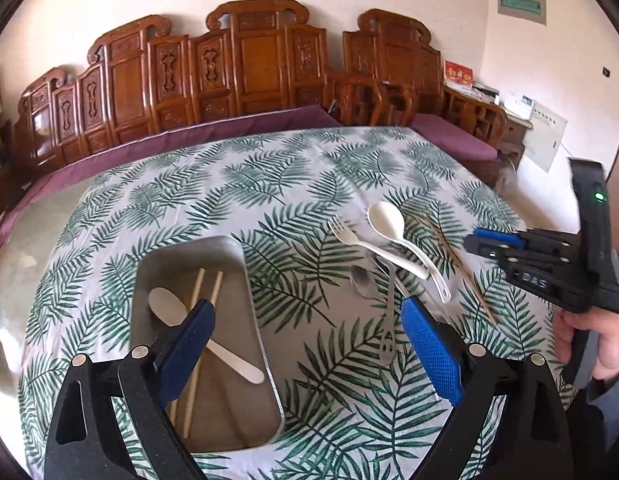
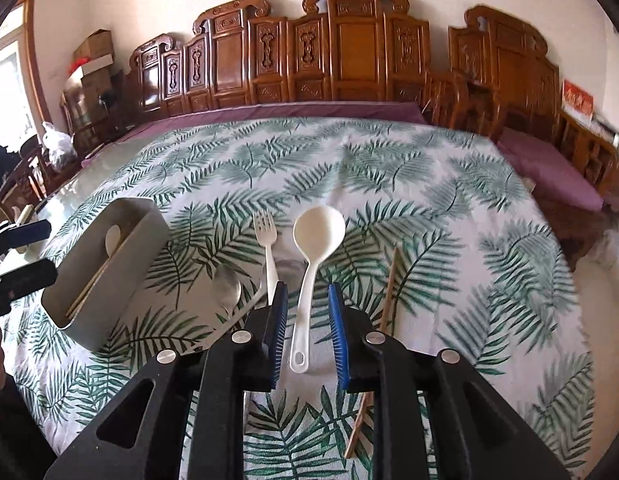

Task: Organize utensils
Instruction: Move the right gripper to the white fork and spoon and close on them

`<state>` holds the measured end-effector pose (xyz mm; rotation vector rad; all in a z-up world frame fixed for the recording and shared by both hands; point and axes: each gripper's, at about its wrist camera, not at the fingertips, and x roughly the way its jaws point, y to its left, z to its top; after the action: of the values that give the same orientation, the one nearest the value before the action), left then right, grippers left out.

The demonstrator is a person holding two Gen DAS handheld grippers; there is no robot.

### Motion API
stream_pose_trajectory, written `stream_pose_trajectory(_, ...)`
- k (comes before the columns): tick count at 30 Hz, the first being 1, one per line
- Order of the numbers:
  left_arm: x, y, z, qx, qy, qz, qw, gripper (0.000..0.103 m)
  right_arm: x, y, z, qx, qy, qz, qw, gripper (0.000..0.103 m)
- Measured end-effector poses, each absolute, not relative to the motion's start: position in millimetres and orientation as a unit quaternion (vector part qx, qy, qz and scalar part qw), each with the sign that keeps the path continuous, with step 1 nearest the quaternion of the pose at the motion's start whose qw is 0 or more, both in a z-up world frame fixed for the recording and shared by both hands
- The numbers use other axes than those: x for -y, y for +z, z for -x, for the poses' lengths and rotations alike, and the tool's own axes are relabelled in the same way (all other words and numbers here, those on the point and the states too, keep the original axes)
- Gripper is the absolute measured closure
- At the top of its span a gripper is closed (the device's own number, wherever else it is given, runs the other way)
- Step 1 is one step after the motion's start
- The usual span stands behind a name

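Note:
A grey bin (image 1: pixel 233 408) on the leaf-print cloth holds a pale spoon (image 1: pixel 165 304) and light chopsticks (image 1: pixel 198 292). My left gripper (image 1: pixel 307 308) hangs wide open over the bin's right edge, holding nothing. To its right lie a white fork (image 1: pixel 341 232), a white ladle spoon (image 1: pixel 385 216), a metal spoon (image 1: pixel 363 280) and a metal utensil handle (image 1: pixel 387 320). My right gripper (image 2: pixel 308 286) is open a little above the ladle spoon (image 2: pixel 319 228), whose handle shows between the pads without touching them. Dark chopsticks (image 2: pixel 389 292) lie just to the right.
A carved wooden bench with purple cushions (image 2: pixel 269 114) runs along the far side of the table. A person's hand (image 1: pixel 601 344) grips the right tool. Bare glass tabletop (image 1: pixel 41 248) shows left of the cloth. Boxes and a bag (image 2: pixel 57 148) stand at far left.

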<state>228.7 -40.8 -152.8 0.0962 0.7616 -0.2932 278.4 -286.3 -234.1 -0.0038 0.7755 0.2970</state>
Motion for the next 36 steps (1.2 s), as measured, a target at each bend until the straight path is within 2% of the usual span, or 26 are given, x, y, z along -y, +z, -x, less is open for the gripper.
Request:
stream_pose_trajectory(14, 70.0, -176.8, -232.5, -0.391, -0.139, -0.065, 0.908, 0.013, 249.2, -269.6, -337.6, -0.429, 0.210, 0.027, 0.878, 0.076)
stream_pose_trajectory(32, 77.6, -196.8, -237.4, -0.406, -0.114, -0.065, 0.904, 0.013, 245.6, -281.4, -335.6, -0.452, 0.219, 0.030, 0.864, 0.076)
stream_pose_trajectory(33, 78.7, -199.0, -238.6, -0.408, -0.112, -0.068, 0.904, 0.013, 246.5, -281.5, -335.0, -0.452, 0.220, 0.030, 0.864, 0.079)
stream_pose_trajectory(34, 80.0, -200.5, -239.7, -0.410, -0.109, -0.073, 0.903, 0.013, 247.3, -282.3, -334.6, -0.453, 0.220, 0.032, 0.863, 0.088)
stream_pose_trajectory(36, 81.5, -201.5, -242.0, -0.407, -0.100, -0.085, 0.904, 0.013, 251.6, -282.4, -333.2, -0.453, 0.221, 0.030, 0.863, 0.089)
